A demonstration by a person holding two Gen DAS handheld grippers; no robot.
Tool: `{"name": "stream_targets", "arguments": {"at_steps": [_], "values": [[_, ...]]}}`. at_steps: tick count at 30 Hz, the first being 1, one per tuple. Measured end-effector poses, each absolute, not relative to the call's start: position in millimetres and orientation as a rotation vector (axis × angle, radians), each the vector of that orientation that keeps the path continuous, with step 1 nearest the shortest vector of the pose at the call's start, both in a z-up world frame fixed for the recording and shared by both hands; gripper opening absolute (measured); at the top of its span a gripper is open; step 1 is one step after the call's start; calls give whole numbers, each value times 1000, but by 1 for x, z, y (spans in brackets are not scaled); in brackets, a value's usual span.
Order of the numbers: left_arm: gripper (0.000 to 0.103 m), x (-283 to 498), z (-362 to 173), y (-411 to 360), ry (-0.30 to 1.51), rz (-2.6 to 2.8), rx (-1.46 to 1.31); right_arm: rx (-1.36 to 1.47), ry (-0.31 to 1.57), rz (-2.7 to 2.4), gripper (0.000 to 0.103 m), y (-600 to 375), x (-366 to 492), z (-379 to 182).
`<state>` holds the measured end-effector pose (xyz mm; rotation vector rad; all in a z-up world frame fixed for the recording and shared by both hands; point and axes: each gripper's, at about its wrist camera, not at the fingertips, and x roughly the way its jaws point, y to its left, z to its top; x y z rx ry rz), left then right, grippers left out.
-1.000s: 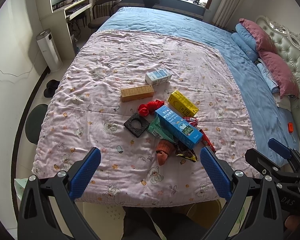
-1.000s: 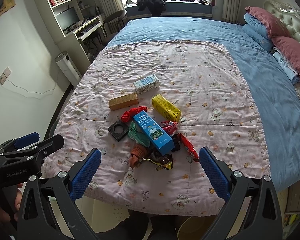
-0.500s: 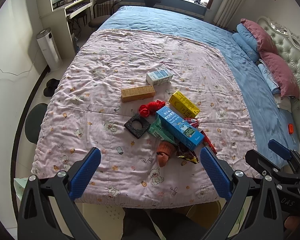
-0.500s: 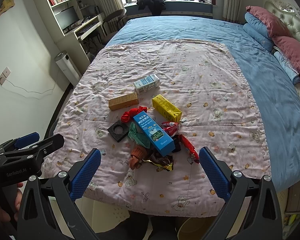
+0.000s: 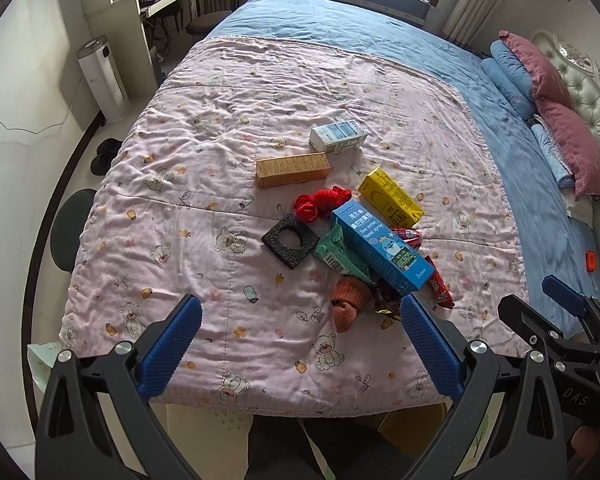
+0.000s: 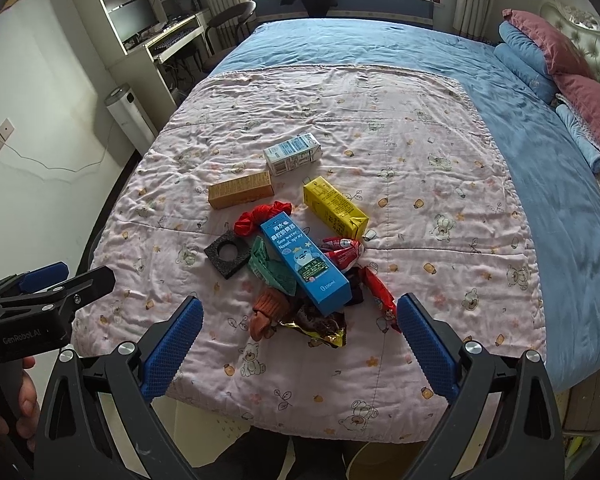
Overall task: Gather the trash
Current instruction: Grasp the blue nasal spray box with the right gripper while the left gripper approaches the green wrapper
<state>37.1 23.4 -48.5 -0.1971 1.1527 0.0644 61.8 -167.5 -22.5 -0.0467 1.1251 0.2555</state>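
Note:
A heap of trash lies on the pink quilt (image 5: 204, 200) near the bed's foot. It holds a blue nasal-spray box (image 5: 380, 246) (image 6: 306, 266), a yellow carton (image 5: 390, 196) (image 6: 334, 207), a tan box (image 5: 292, 169) (image 6: 240, 195), a white milk carton (image 5: 338, 136) (image 6: 293, 154), a black foam square (image 5: 290, 240) (image 6: 228, 253), red cloth (image 5: 320, 202), a green wrapper (image 5: 338, 256), an orange sock (image 5: 348, 302) (image 6: 268, 310) and red wrappers (image 6: 374, 292). My left gripper (image 5: 300, 344) is open, short of the heap. My right gripper (image 6: 298, 344) is open too, nothing between its fingers.
Blue bedding (image 6: 380, 44) and pink pillows (image 6: 572, 64) fill the far right. A desk with chair (image 6: 224, 28), a white air purifier (image 5: 102, 74), slippers (image 5: 106, 154) and a dark stool (image 5: 70, 228) stand left of the bed. A yellowish bin (image 5: 414, 426) sits below the bed's foot.
Both grippers have edged a little closer to the trash heap, which now sits larger and lower in both views. Nothing on the quilt has moved; both stay open.

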Motion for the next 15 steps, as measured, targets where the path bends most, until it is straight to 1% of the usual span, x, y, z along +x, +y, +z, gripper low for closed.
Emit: {"name": "stream_targets", "arguments": {"at_steps": [2, 6, 9, 11, 13, 15], "values": [[99, 44, -58, 28, 1161, 70, -202, -60, 1138, 269, 91, -165, 68, -33], [99, 59, -79, 33, 1186, 63, -215, -119, 1158, 309, 81, -153, 84, -58], [99, 70, -96, 35, 1206, 51, -235, -163, 1171, 345, 75, -147, 99, -81], [99, 77, -107, 35, 1222, 54, -245, -178, 1183, 376, 69, -145, 109, -97], [99, 84, -119, 36, 1235, 58, -256, -193, 1204, 413, 56, -145, 118, -114], [99, 89, -129, 35, 1250, 61, -269, -209, 1228, 459, 52, -144, 126, -130]]}}
